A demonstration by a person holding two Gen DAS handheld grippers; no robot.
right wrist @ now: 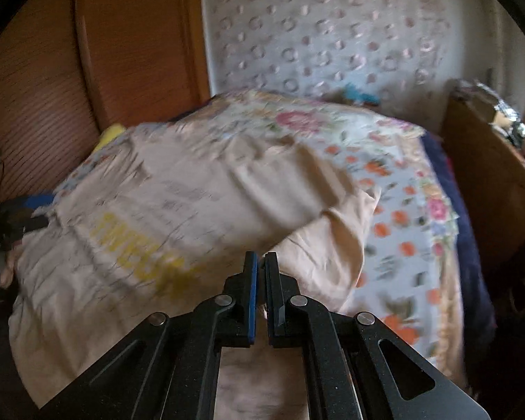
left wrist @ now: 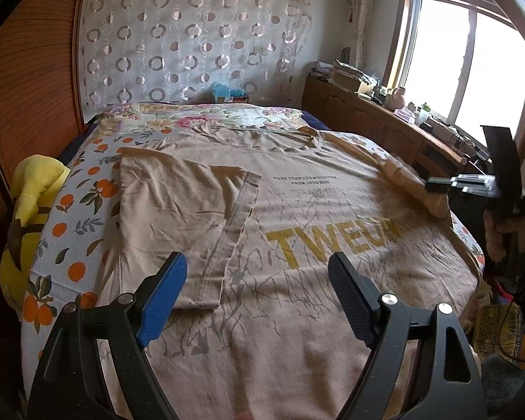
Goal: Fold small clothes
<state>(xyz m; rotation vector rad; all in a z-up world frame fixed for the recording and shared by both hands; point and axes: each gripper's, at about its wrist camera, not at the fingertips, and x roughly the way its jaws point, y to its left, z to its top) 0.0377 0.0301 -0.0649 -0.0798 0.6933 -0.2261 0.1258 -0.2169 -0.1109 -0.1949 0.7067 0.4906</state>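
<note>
A tan T-shirt (left wrist: 297,210) lies spread over a bed (left wrist: 70,231) with a sheet of oranges and flowers. Yellow letters on its chest read TWEUX. The sleeve side near the bed's left edge is already folded in over the shirt's front.

The left gripper (left wrist: 259,294) hangs over the shirt's lower part, near the foot edge of the bed. Its jaws are spread wide and hold nothing.

The right gripper (right wrist: 261,262) has its jaws pressed together on the shirt's other sleeve side, near the bed's right edge. The cloth there is lifted and bunched up off the bed. That view is blurry.

A yellow plush toy (left wrist: 31,189) sits at the bed's left edge.
</note>
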